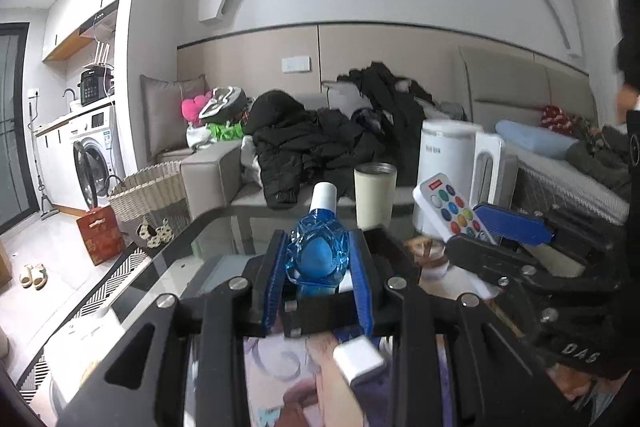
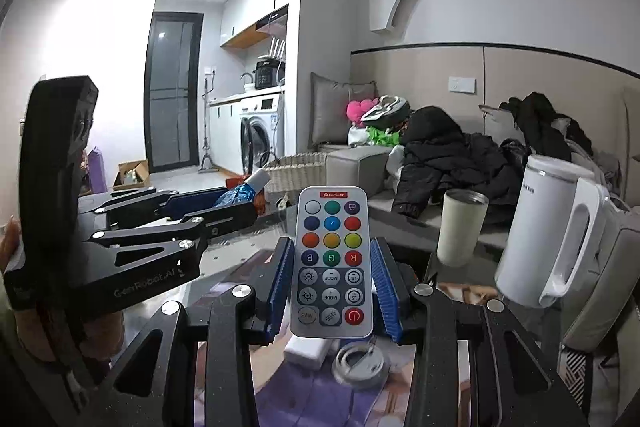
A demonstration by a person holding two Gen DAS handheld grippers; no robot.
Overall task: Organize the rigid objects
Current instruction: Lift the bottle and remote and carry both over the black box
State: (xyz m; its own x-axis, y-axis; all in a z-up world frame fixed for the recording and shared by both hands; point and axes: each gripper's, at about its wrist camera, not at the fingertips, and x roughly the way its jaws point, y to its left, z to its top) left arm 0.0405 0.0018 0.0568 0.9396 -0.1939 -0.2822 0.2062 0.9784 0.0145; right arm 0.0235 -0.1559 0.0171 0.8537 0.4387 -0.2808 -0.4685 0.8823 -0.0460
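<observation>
Both pieces lifted clear of the surface (image 1: 192,267), one per gripper.

Left gripper (image 1: 318,263) pinching a blue bottle (image 1: 318,253) with a white cap, pads pressed on its faceted sides; right gripper (image 2: 332,279) clamped on a remote control (image 2: 331,263) across its long edges, buttons facing the camera. Best kept level and carried slowly, squeeze unchanged (faceted plastic looks prone to slipping, and the remote sticks out well past the pads), with the two kept apart and clear of the tumbler (image 2: 460,231) and white kettle (image 2: 548,231) nearby. No drop-off spot identifiable: much of the surface hidden under the gripper frames, white adapter (image 2: 306,349) and round lid (image 2: 360,363) only partly seen below, picture mat blurred.
</observation>
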